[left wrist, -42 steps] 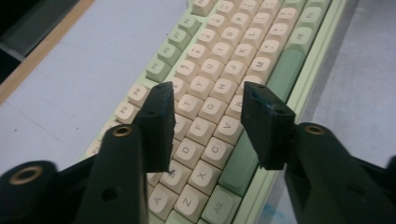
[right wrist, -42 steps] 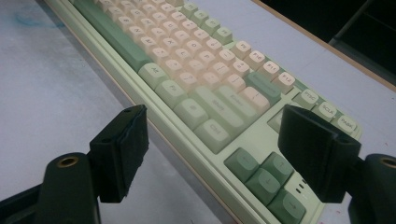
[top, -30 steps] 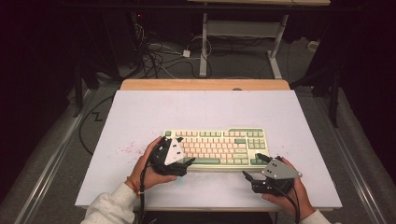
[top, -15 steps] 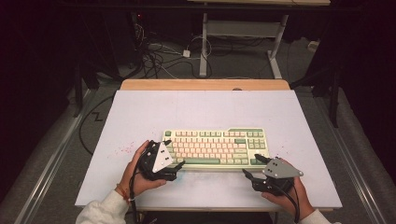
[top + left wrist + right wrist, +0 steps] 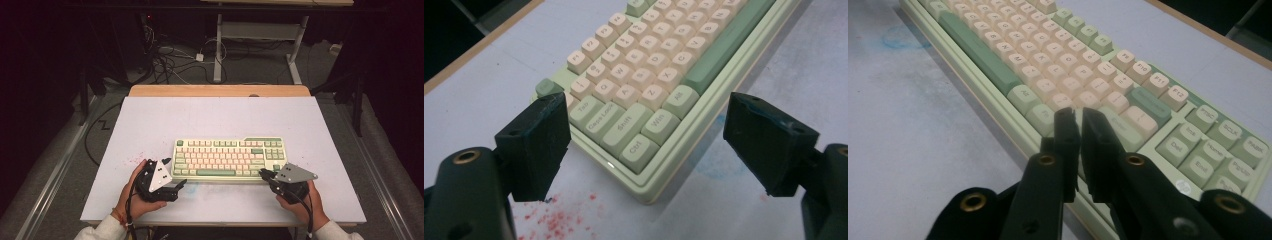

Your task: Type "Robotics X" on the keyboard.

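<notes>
A green and cream keyboard [image 5: 230, 157] lies flat on the white table [image 5: 215, 120], just in front of the person's hands. My left gripper [image 5: 174, 172] is open at the keyboard's near left corner. In the left gripper view its jaws [image 5: 646, 115] stand wide apart on either side of that corner [image 5: 639, 150], touching nothing. My right gripper [image 5: 262, 173] is at the keyboard's near right edge. Its jaws [image 5: 1078, 117] have just closed and stand almost together, with nothing between them, pointing over the keys [image 5: 1048, 65].
Red specks [image 5: 551, 220] and a blue smudge [image 5: 719, 165] mark the table by the left gripper. A wooden strip [image 5: 220, 90] edges the far side. Cables [image 5: 175, 60] and white desk legs [image 5: 218, 50] lie on the floor beyond.
My left gripper has drawn back from the keyboard's left end, toward the left and the person. My right hand has stayed in place, and its jaws have closed.
</notes>
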`<action>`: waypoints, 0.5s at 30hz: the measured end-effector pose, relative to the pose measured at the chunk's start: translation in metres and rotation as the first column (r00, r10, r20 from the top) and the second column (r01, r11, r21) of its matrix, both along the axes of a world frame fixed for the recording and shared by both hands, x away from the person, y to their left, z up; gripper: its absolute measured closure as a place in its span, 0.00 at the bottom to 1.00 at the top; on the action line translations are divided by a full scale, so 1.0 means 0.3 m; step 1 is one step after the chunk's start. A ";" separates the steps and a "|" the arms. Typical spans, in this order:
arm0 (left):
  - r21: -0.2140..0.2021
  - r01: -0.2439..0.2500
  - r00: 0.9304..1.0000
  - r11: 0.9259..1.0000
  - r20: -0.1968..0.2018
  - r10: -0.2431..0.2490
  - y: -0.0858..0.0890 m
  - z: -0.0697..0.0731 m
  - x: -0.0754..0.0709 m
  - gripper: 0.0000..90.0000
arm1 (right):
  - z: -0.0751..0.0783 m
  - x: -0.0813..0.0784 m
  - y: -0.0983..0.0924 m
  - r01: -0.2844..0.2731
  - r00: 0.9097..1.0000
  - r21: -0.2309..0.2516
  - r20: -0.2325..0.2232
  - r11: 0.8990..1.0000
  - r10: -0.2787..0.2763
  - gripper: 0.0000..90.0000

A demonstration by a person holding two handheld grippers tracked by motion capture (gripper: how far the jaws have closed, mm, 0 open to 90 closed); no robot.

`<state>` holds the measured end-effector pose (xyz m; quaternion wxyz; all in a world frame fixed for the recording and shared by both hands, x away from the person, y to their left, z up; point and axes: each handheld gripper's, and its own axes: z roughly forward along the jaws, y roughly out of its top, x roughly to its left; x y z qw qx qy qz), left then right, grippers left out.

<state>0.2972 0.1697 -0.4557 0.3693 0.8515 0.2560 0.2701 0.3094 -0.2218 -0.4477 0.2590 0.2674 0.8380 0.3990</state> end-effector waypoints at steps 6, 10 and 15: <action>0.018 -0.009 1.000 1.000 -0.026 0.009 0.022 -0.015 -0.008 0.20 | 0.008 0.059 0.061 -0.024 0.999 -0.026 -0.033 0.999 0.023 1.00; -0.001 -0.021 0.999 1.000 -0.028 0.021 0.034 -0.006 -0.001 0.20 | 0.019 0.112 0.117 -0.036 0.998 -0.020 -0.052 0.999 0.035 1.00; 0.004 -0.022 0.999 1.000 -0.044 0.023 0.042 -0.018 0.009 0.20 | 0.019 0.172 0.177 -0.035 0.998 -0.041 -0.058 0.999 0.033 1.00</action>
